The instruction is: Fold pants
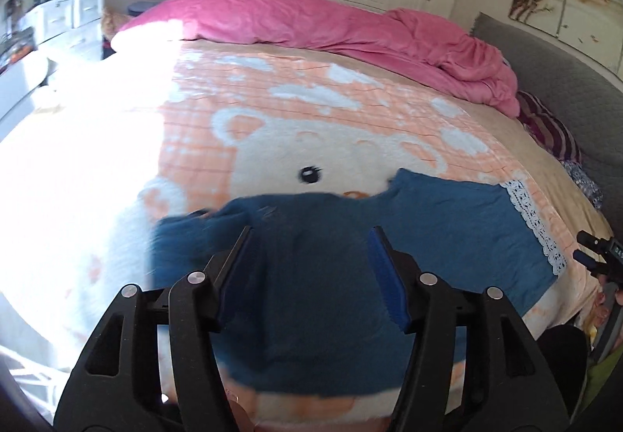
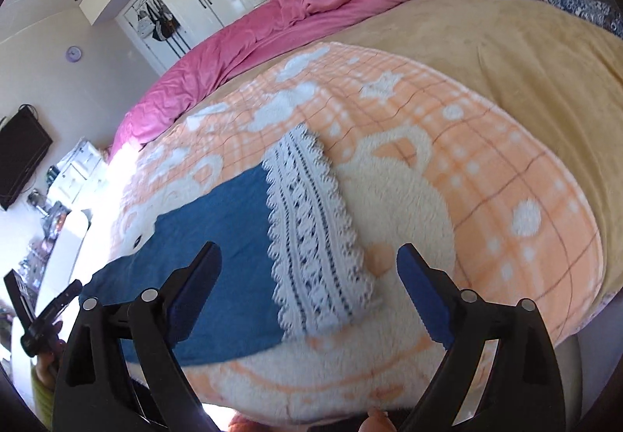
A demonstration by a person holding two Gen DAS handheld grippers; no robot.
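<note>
The left tongs (image 1: 311, 256) stand open over the blue pants (image 1: 447, 229), nothing between the pads; the cloth under them is blurred and its near edge is cut off by the tong arms. The right tongs (image 2: 307, 276) gape wide and empty above the white lace hem (image 2: 315, 237), which only this view shows closely. The pants lie flat near the bed's front edge on the bear-patterned blanket (image 1: 311, 112). A pink duvet (image 1: 311, 23) is bunched along the bed's far edge.

Left tool (image 1: 311, 237): jaws apart, nothing between the pads, angled downward. Right tool (image 2: 309, 256): jaws wide apart, nothing gripped, angled downward, rolled to one side.
</note>
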